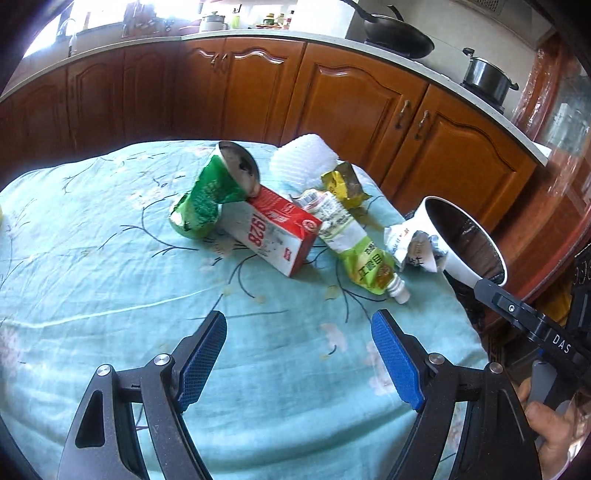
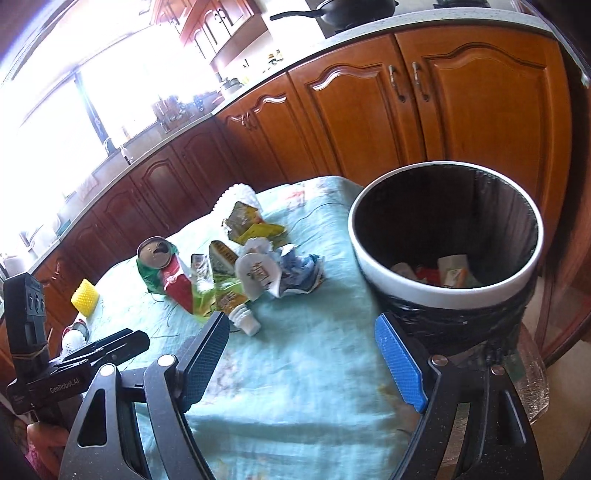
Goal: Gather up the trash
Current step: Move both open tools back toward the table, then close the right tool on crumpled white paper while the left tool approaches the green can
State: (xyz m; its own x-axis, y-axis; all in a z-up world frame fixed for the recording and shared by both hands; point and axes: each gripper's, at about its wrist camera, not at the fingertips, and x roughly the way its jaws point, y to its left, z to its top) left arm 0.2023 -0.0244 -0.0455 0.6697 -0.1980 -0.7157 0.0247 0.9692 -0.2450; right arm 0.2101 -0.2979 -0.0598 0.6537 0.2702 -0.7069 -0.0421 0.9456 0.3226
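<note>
A pile of trash lies on the light blue tablecloth (image 1: 110,280): a crushed green can (image 1: 210,195), a red and white carton (image 1: 277,232), a green spouted pouch (image 1: 365,266), a yellow wrapper (image 1: 341,182), crumpled white paper (image 1: 410,247) and white foam netting (image 1: 303,155). A white-rimmed bin (image 2: 447,236) with a black liner stands at the table's right edge with some trash inside. My left gripper (image 1: 299,354) is open and empty, short of the pile. My right gripper (image 2: 303,354) is open and empty, just left of the bin, near the pouch's cap (image 2: 245,321).
Wooden kitchen cabinets (image 1: 332,96) run behind the table, with a wok (image 1: 399,35) and a pot (image 1: 487,77) on the counter. A yellow foam net (image 2: 85,297) lies at the table's far left. The left gripper's body (image 2: 74,365) shows in the right wrist view.
</note>
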